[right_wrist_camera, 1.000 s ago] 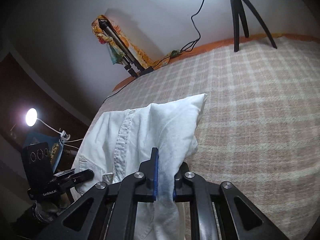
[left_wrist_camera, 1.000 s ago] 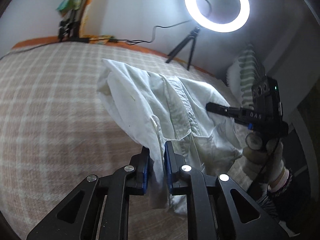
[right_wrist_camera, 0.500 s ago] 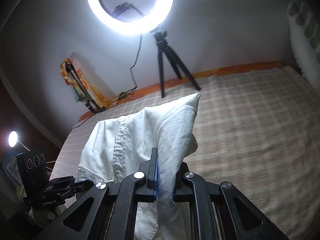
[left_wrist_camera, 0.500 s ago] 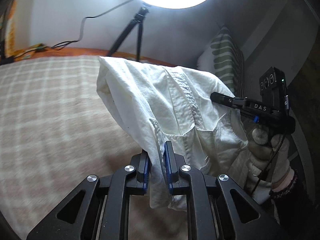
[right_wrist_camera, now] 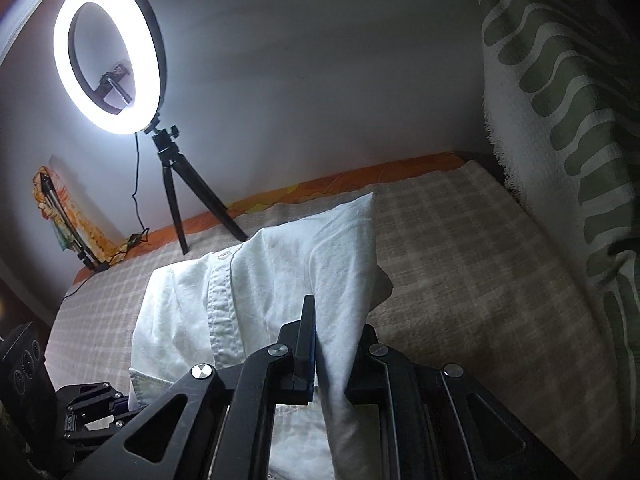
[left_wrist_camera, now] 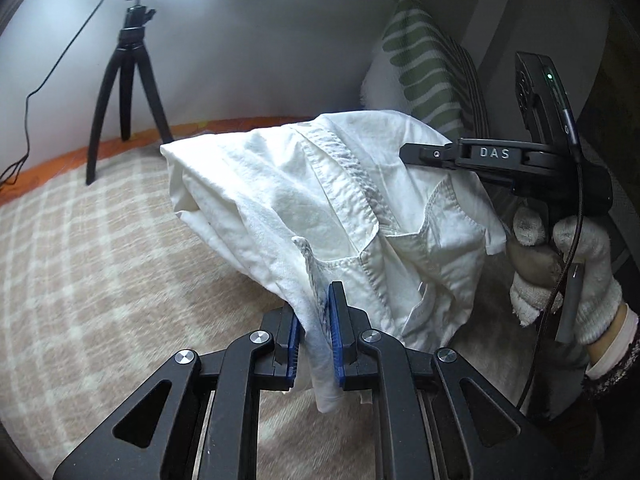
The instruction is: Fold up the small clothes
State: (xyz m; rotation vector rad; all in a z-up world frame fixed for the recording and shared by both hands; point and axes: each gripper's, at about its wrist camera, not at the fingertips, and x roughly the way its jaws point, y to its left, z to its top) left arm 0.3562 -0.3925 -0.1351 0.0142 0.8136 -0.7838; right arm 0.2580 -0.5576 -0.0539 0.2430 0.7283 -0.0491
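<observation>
A small white button-up shirt (left_wrist_camera: pixel 320 200) hangs in the air between my two grippers above the checked bedspread (left_wrist_camera: pixel 80 260). My left gripper (left_wrist_camera: pixel 314 320) is shut on one edge of the shirt, near the button placket. My right gripper (right_wrist_camera: pixel 330 340) is shut on the opposite edge of the shirt (right_wrist_camera: pixel 280 280). In the left wrist view the right gripper (left_wrist_camera: pixel 412 154) shows at the right, its tip against the cloth, held by a gloved hand. The shirt's far corner droops toward the bed.
A lit ring light (right_wrist_camera: pixel 110 56) on a black tripod (right_wrist_camera: pixel 176 184) stands at the bed's far edge by the wall. A green-striped white pillow (right_wrist_camera: pixel 560 120) leans at the right. Cables and a second stand (right_wrist_camera: pixel 60 216) lie at the far left.
Both grippers have swung to the right with the shirt; the ring light moved left in both views and the striped pillow came into view. Both grips stayed shut.
</observation>
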